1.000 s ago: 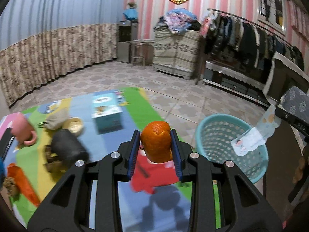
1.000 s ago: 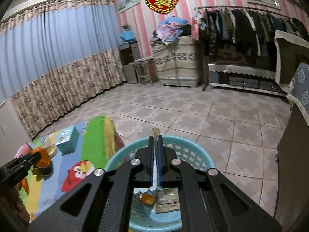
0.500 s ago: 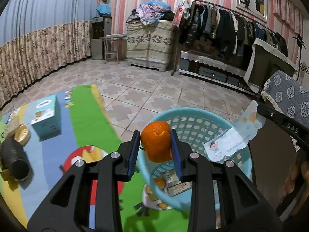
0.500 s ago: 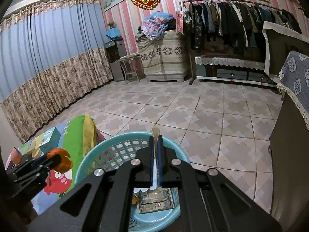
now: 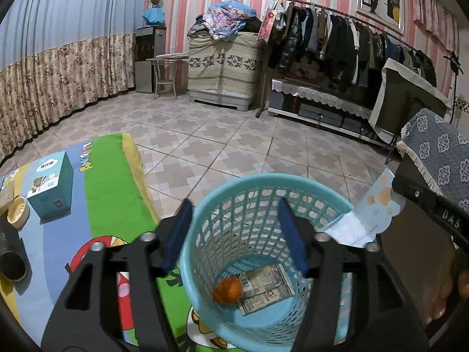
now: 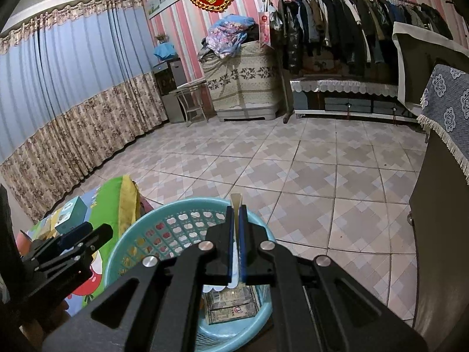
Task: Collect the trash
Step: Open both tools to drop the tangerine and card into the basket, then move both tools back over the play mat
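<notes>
A turquoise mesh basket (image 5: 263, 180) stands on the floor beside the play mat; it also shows in the right wrist view (image 6: 176, 211). An orange peel (image 5: 228, 289) lies at its bottom next to flat printed packaging (image 5: 268, 289). My left gripper (image 5: 234, 226) is open and empty, right above the basket. My right gripper (image 6: 234, 214) is shut on a thin paper wrapper (image 6: 236, 199), held over the basket's right rim; the wrapper shows in the left wrist view (image 5: 372, 214).
On the colourful mat (image 5: 108, 182) sit a teal box (image 5: 49, 184), a beige lid (image 5: 17, 214) and a black cylinder (image 5: 10, 255). A dark cabinet with a blue cloth (image 5: 433, 152) stands to the right. Tiled floor (image 6: 293, 158) lies beyond.
My left gripper moved over the basket, opened and let go of the orange peel, which now lies in the basket. The right gripper stays shut on the wrapper.
</notes>
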